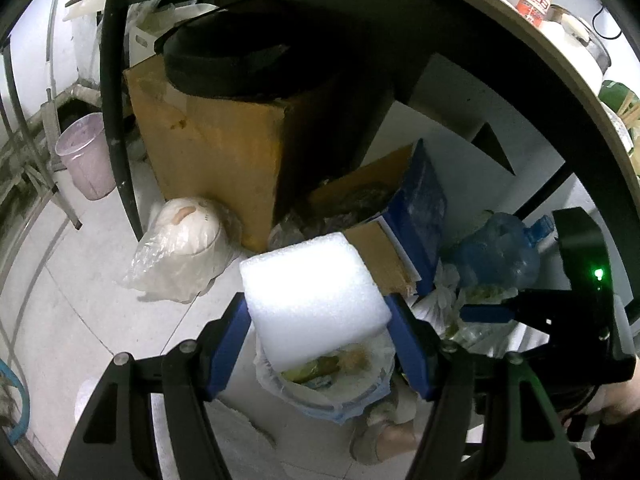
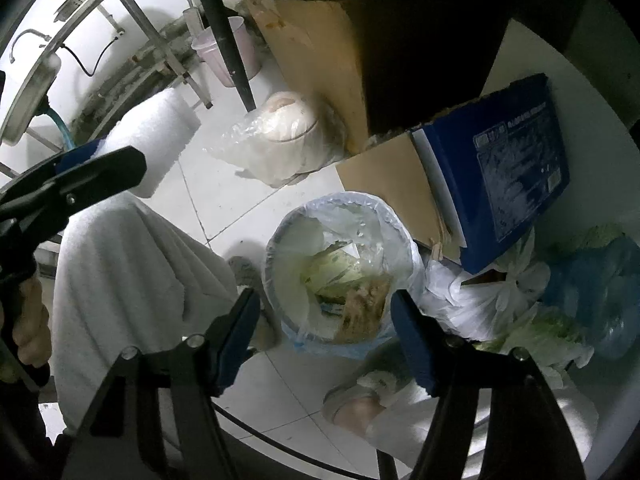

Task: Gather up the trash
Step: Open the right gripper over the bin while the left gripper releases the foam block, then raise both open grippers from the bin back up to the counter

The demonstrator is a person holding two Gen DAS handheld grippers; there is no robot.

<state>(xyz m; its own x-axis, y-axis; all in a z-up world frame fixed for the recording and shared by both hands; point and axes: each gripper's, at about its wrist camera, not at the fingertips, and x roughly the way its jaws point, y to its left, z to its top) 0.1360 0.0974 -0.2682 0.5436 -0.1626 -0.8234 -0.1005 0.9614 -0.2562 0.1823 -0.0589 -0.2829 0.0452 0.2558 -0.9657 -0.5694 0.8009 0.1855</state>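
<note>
White foam block (image 1: 316, 296) sits clamped between the blue fingers of my left hand-held gripper (image 1: 320, 344), just above the lined bin (image 2: 280, 240) of scraps on the floor, while my right hand-held gripper (image 2: 326, 340) hangs wide open and empty over that bin.

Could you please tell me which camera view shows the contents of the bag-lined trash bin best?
The right wrist view: the round bag-lined trash bin lies open and unobstructed, scraps visible inside. In the left wrist view, the white foam block held in the left claw covers most of the bin's opening.
</note>
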